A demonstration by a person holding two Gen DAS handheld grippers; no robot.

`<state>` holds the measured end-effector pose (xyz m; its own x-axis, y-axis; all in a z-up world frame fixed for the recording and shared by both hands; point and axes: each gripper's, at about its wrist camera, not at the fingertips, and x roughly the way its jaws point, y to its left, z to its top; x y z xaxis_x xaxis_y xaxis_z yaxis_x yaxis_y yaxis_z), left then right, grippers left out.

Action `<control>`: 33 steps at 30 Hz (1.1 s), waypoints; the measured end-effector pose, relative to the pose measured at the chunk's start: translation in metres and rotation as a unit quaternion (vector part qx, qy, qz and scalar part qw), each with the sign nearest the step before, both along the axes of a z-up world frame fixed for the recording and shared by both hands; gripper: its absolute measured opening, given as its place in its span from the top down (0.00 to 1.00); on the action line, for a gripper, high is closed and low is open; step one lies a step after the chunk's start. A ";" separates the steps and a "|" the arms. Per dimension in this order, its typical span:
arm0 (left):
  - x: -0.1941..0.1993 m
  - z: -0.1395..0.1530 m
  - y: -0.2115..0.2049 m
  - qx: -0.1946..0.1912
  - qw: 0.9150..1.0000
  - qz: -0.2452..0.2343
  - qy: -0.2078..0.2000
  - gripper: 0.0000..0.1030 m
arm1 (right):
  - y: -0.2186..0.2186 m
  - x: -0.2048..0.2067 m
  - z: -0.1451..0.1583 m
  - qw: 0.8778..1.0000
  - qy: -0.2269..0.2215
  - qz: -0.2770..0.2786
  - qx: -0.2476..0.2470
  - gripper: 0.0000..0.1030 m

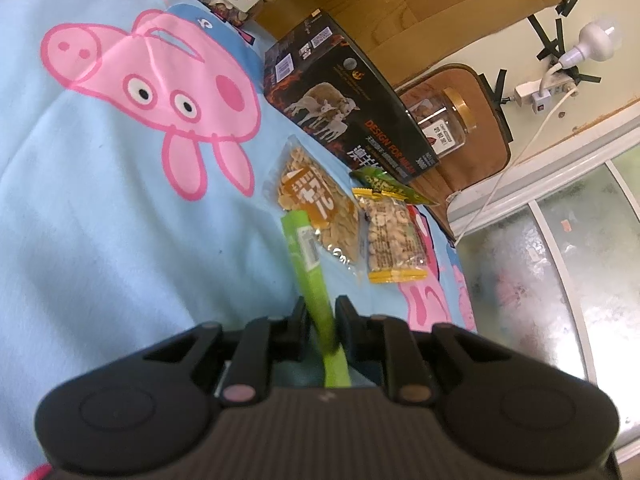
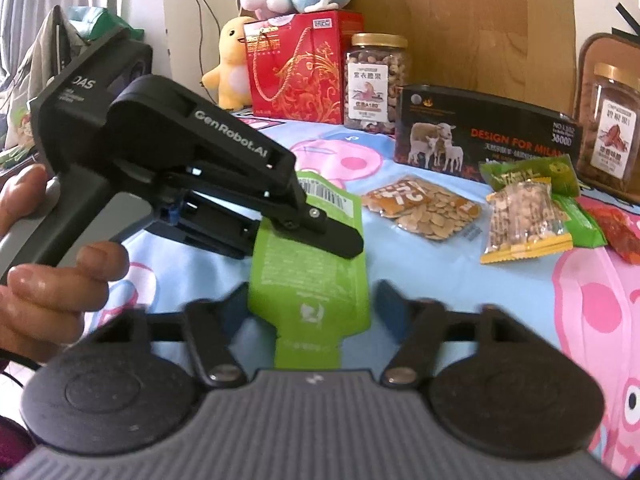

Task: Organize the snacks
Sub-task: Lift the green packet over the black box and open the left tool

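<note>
My left gripper (image 1: 322,312) is shut on a flat green snack packet (image 1: 308,256) and holds it edge-on above the blue pig-print cloth (image 1: 100,208). In the right wrist view the same left gripper (image 2: 320,232) clamps the green packet (image 2: 308,280) from the left. My right gripper (image 2: 312,300) is open, its fingers (image 2: 236,308) on either side of the packet's lower part, not touching it. On the cloth lie a clear seed packet (image 2: 424,208), a yellow-edged nut packet (image 2: 524,220), a green packet (image 2: 532,172) and a red packet (image 2: 620,232).
A black box with sheep on it (image 2: 484,140) stands behind the packets. A nut jar (image 2: 376,84), a red gift box (image 2: 300,68) and plush toys (image 2: 232,64) stand at the back. Another jar (image 2: 608,132) is at the far right. The bed's edge (image 1: 452,248) drops off to the floor.
</note>
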<state>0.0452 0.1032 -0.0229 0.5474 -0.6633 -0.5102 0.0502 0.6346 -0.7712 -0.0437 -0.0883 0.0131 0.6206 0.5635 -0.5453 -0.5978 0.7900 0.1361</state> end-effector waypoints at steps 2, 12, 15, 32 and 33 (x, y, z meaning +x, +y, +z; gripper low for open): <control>-0.003 0.002 0.000 0.001 1.000 0.000 -0.005 0.84 | 0.000 0.000 0.000 1.000 -0.004 -0.004 0.000 0.52; -0.010 0.025 -0.007 -0.002 0.999 -0.015 -0.041 0.85 | 0.000 -0.007 0.008 0.999 -0.046 -0.019 0.020 0.56; -0.009 0.033 -0.011 0.008 0.998 -0.017 -0.052 0.85 | -0.001 -0.006 0.012 0.997 -0.064 -0.022 0.023 0.56; 0.028 0.058 -0.037 0.023 0.996 -0.049 -0.072 0.85 | -0.019 0.023 0.027 0.993 -0.094 -0.054 0.045 0.56; 0.029 0.059 -0.037 0.025 0.996 -0.050 -0.072 0.85 | -0.020 0.024 0.027 0.993 -0.093 -0.054 0.046 0.56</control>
